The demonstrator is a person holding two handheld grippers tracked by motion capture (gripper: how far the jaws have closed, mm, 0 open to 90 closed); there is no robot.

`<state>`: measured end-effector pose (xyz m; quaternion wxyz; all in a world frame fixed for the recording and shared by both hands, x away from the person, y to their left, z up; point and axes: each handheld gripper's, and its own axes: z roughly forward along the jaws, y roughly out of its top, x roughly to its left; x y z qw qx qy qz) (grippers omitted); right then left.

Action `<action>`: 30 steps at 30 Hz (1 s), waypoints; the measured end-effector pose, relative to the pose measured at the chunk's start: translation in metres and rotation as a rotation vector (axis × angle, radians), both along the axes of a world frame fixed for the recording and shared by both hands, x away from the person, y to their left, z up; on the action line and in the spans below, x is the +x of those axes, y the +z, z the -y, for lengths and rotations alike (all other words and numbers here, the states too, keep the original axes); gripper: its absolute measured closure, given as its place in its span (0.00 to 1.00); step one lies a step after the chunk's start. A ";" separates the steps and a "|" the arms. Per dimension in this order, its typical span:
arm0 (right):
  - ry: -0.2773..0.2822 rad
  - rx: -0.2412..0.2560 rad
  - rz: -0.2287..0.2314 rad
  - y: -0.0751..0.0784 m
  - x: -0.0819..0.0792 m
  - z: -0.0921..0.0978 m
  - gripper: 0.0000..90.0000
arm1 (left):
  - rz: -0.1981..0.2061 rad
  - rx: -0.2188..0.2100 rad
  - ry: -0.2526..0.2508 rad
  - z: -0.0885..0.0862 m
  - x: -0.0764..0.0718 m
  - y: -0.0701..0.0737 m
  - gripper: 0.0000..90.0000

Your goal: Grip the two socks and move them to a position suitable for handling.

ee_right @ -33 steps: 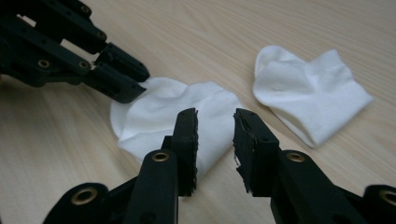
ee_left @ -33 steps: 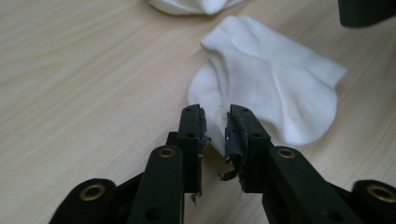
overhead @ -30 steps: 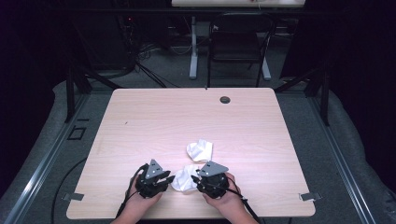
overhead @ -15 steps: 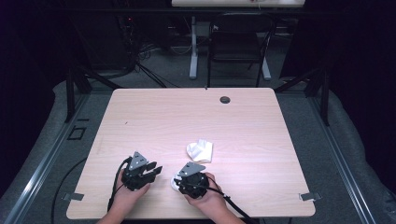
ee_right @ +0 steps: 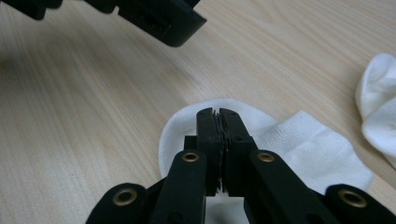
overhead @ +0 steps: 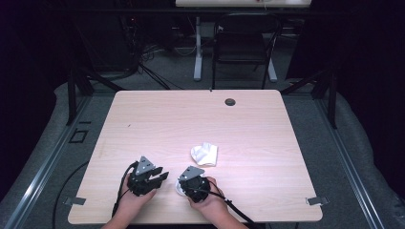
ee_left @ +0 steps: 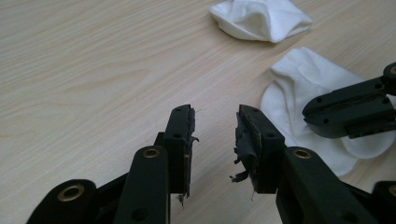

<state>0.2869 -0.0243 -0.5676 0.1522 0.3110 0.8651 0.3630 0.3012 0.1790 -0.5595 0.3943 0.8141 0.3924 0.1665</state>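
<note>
— At the table's (overhead: pixel 143 119) near edge, is the flat sock (ee_right: pixel 299 154) lying under the right gripper (ee_right: pixel 219 116)?

— Yes, its fingers are pressing together above it; the left gripper (ee_left: pixel 215 135) is waiting spread, just beside.

The left gripper (ee_left: pixel 215 135) is held with jaws parted over the pale wooden table (ee_left: pixel 93 70), beside a flat white cloth sock (ee_left: pixel 303 93) and a bunched white sock (ee_left: pixel 261 18).
</note>
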 end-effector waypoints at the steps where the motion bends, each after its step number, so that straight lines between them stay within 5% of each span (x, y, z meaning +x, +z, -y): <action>1: -0.004 0.006 0.001 0.001 0.000 0.001 0.98 | 0.000 -0.002 -0.006 0.002 -0.001 0.000 0.73; 20: -0.036 0.071 0.035 0.017 -0.002 0.017 0.98 | -0.024 0.046 -0.095 0.036 -0.010 -0.015 0.68; 30: -0.040 0.073 0.064 0.026 -0.005 0.027 0.98 | -0.038 0.076 -0.120 0.039 -0.010 -0.020 0.88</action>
